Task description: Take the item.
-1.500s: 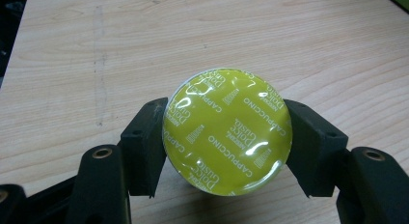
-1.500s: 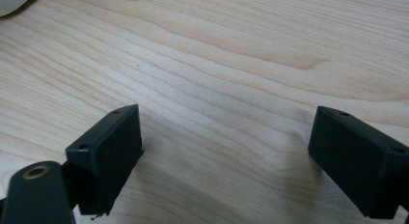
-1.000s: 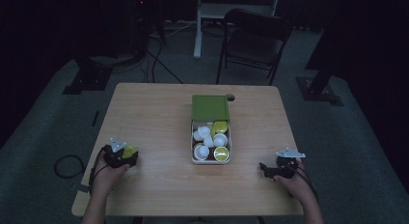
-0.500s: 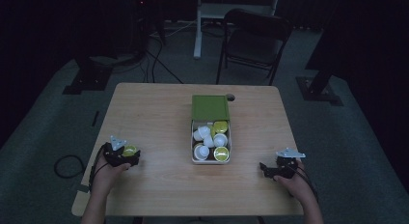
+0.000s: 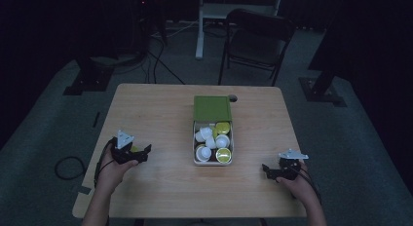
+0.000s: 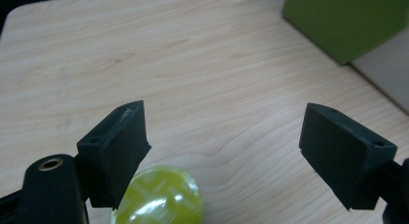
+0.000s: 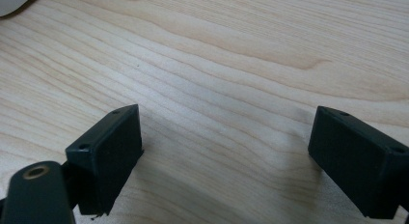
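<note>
Left gripper (image 6: 222, 151) hangs over the table (image 5: 160, 114) left of the open box (image 5: 213, 160), its 2 jaws having just swung apart, and a yellow-green foil-topped capsule (image 6: 159, 197) lies on the wood by the near jaw (touching or not, I cannot tell). More capsules (image 5: 223, 155), white and yellow-green, fill that box below its green lid (image 5: 212, 108). Right gripper (image 7: 224, 156), right of the box, jaws apart over bare wood.

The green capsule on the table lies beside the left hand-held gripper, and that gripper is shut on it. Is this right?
Not quite. The green capsule does lie on the table at the left hand-held gripper, but the left gripper view shows the jaws standing wide apart, having just been opening, with the capsule beside one jaw and not gripped.
</note>
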Demonstrator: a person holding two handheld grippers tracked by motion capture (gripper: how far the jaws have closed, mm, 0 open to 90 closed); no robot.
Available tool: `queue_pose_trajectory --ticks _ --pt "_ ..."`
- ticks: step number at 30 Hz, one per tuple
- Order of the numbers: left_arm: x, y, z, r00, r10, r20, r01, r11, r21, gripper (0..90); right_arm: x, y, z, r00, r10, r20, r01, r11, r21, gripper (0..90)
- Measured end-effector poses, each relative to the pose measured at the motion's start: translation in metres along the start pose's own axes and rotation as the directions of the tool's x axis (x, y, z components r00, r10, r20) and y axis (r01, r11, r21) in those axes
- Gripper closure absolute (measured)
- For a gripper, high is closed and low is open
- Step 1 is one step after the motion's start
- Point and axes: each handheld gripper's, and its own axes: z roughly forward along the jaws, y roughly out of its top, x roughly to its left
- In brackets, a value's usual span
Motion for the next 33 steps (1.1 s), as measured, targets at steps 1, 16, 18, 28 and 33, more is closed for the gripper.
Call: queue_pose_trajectory --ticks 1,16,18,28,33 --pt "-0.001 0.001 0.001 0.9999 0.002 0.013 -0.002 0.9999 -0.015 17.8 0.000 0.000 0.000 1.0000 0.000 0.000 0.000 1.000 0.000 11.1" --pt "-0.035 0.003 0.013 0.9639 0.149 0.220 -0.136 0.9880 -0.072 17.0 0.000 0.000 0.000 1.0000 0.000 0.000 0.000 1.000 0.000 11.1" --pt "-0.040 0.001 0.016 0.9546 0.169 0.245 -0.158 0.9854 -0.065 17.0 0.000 0.000 0.000 1.0000 0.000 0.000 0.000 1.000 0.000 11.1" --pt "-0.064 -0.007 0.025 0.8998 0.261 0.349 -0.260 0.9643 -0.051 17.1 0.000 0.000 0.000 1.0000 0.000 0.000 0.000 1.000 0.000 11.1" --pt "-0.076 -0.012 0.028 0.8662 0.293 0.404 -0.307 0.9511 -0.032 17.1 0.000 0.000 0.000 1.0000 0.000 0.000 0.000 1.000 0.000 11.1"
